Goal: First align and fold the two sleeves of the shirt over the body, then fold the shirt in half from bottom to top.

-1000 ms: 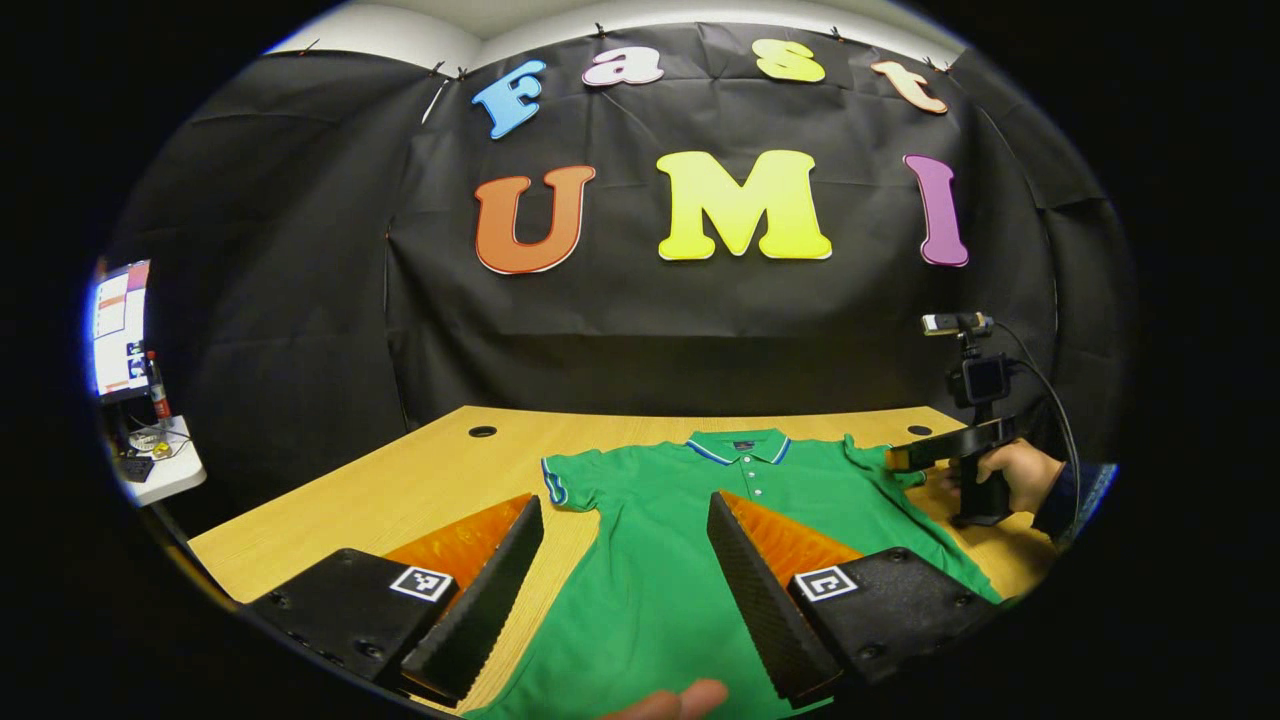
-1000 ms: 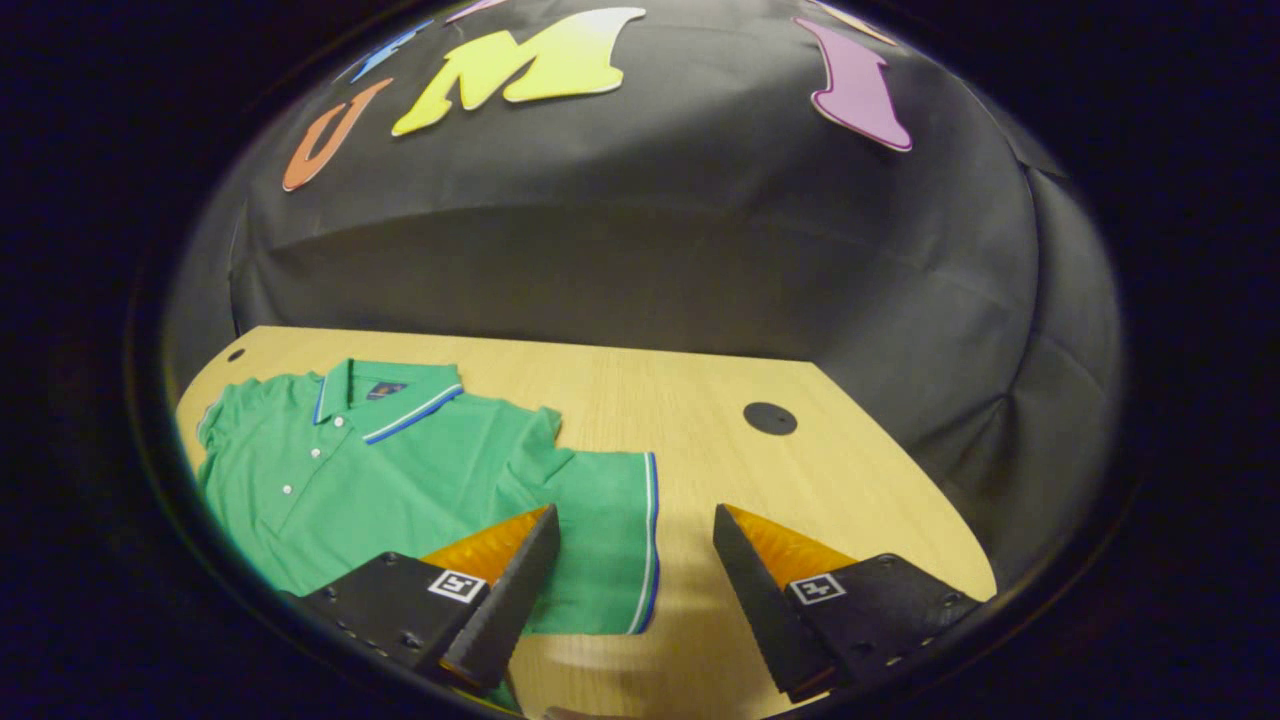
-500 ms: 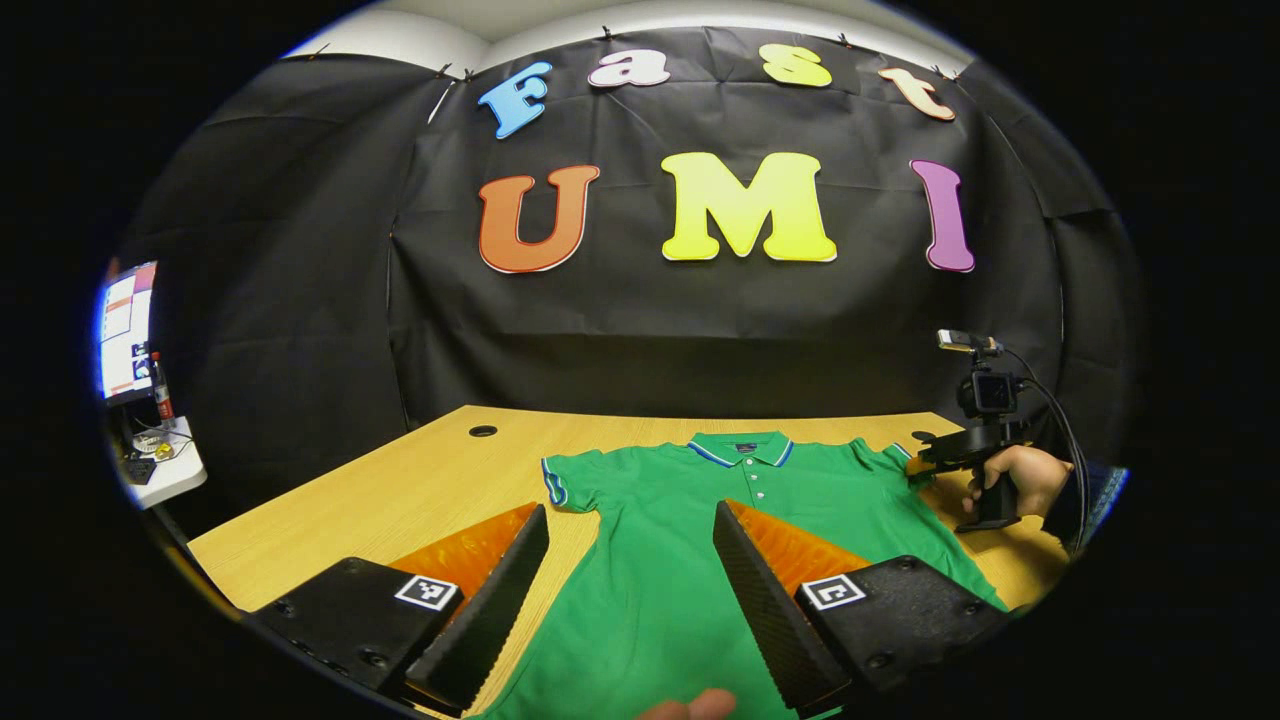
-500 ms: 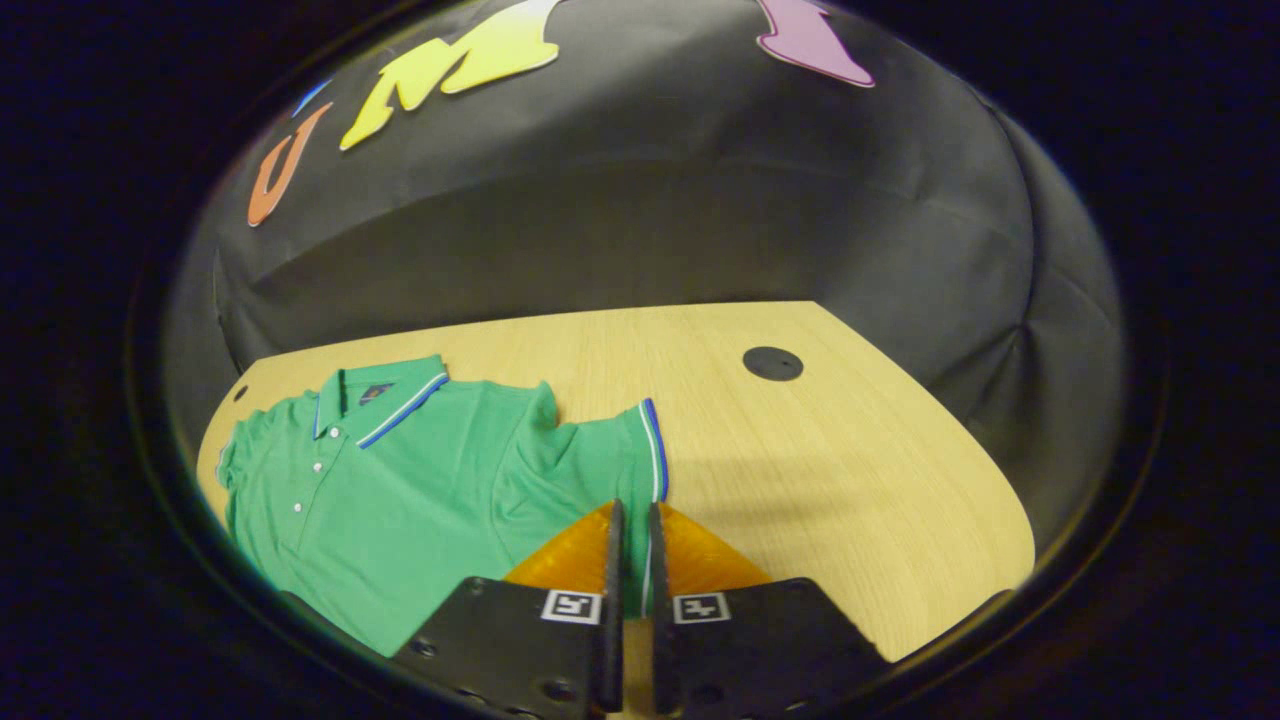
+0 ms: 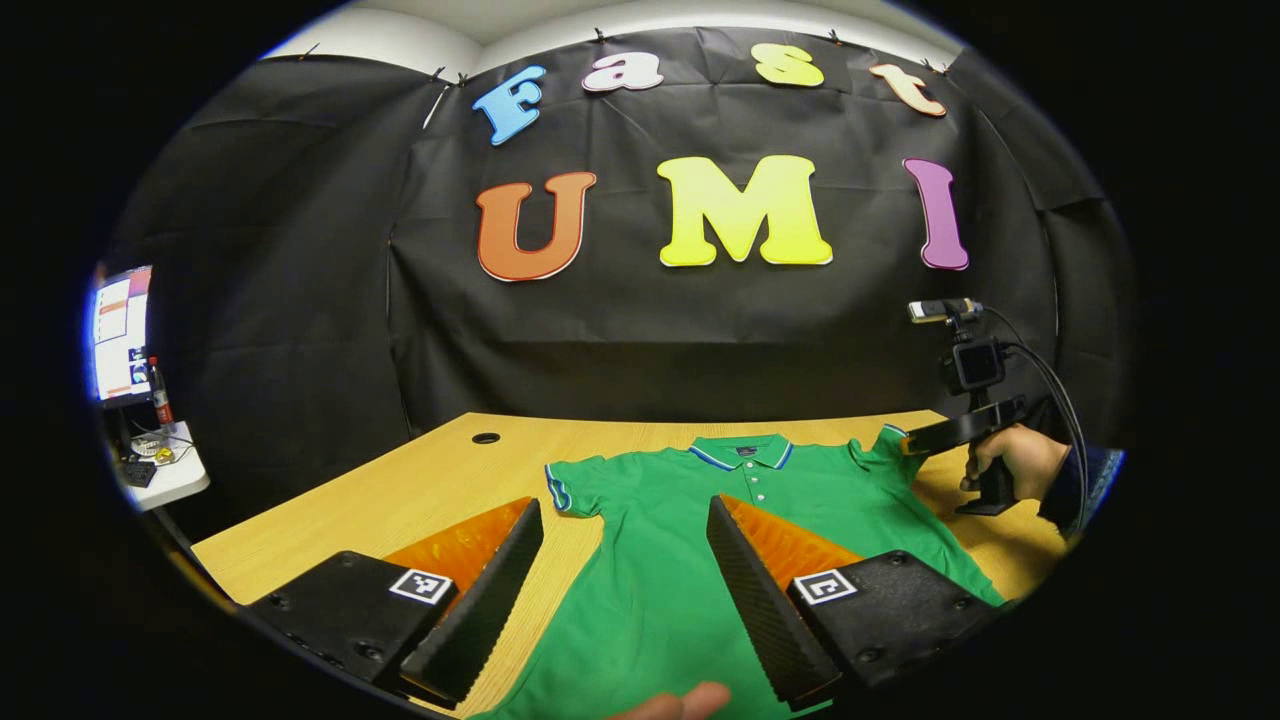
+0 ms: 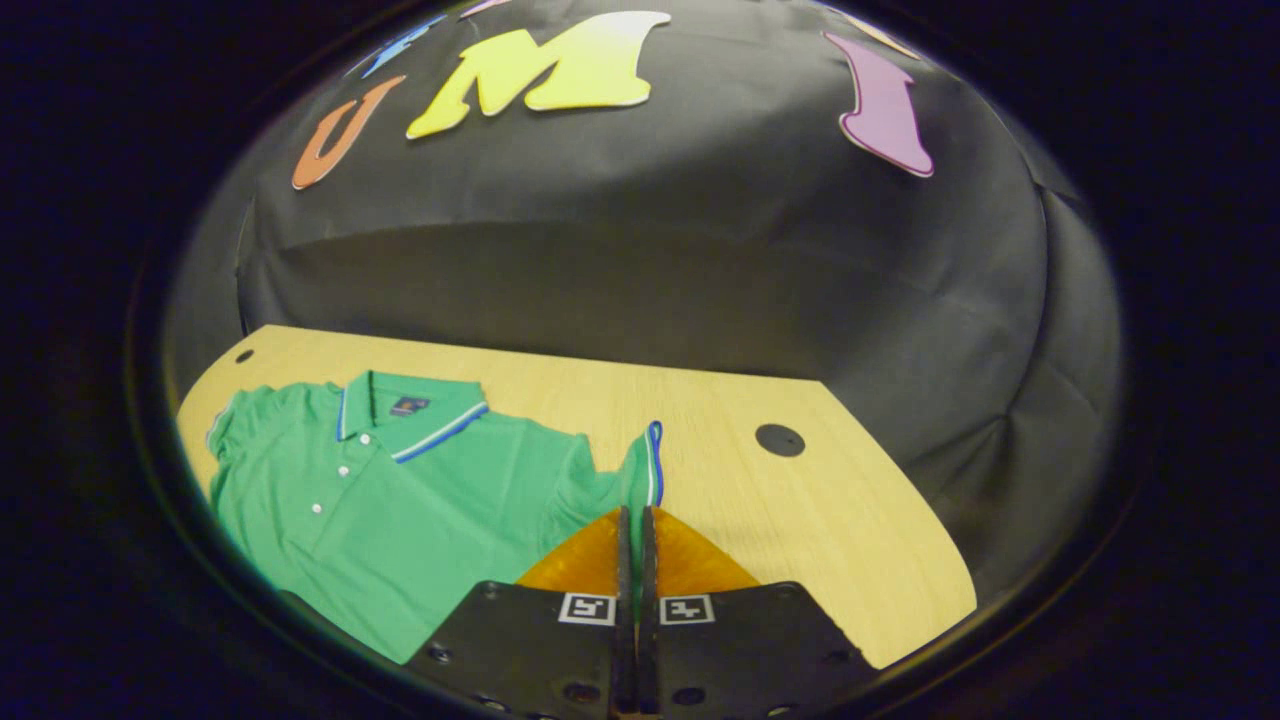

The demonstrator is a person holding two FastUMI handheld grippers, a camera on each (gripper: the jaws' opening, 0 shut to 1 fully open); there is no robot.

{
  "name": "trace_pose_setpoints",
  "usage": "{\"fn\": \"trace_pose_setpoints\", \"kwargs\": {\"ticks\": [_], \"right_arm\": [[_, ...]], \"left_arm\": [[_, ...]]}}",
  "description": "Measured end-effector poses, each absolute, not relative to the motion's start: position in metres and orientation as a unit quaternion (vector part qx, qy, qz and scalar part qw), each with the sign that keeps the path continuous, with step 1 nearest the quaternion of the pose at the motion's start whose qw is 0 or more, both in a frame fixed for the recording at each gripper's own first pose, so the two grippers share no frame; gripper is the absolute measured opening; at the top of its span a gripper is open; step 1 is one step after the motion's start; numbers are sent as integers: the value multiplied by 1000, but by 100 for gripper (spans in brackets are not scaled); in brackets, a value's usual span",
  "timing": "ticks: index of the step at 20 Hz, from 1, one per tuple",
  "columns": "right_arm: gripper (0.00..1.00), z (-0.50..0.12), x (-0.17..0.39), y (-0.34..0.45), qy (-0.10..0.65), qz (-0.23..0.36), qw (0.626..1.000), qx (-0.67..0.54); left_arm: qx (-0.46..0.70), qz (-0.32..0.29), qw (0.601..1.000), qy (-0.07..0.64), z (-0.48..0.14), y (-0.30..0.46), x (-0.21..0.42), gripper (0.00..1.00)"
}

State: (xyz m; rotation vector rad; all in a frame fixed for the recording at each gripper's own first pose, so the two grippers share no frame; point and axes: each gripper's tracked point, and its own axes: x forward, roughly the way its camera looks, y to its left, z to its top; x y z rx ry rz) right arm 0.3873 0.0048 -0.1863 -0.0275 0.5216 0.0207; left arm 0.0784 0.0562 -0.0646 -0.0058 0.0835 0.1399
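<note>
While laid flat and face-up on the wooden table, collar toward the wall, green polo shirt not yet folded. Far left, beyond the table edge: monitor on a side stand. Left sleeve spread flat, untouched. Left gripper held above the shirt's lower body, fingers wide apart, gripping nothing, probably waiting its turn. Fingertip of a hand at the bottom edge. Further right, right gripper pinched together on the striped cuff of the right sleeve, cuff raised on edge off the table, presumably to swing it across the body. Hand wrapped round that gripper's handle.
</note>
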Motion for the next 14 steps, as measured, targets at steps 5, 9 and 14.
{"fn": "trace_pose_setpoints", "kwargs": {"ticks": [5, 9, 14], "right_arm": [[1, -166, 381, 53, 236, 46, 969, -50], [24, -155, 368, 112, 233, 111, 966, -28], [89, -121, 343, 120, 204, 120, 972, 9]], "left_arm": [[-2, 69, 997, 42, -62, 55, 76, 100], [-3, 66, 997, 41, -61, 53, 75, 100], [-1, 67, 997, 36, -57, 51, 73, 100]]}}
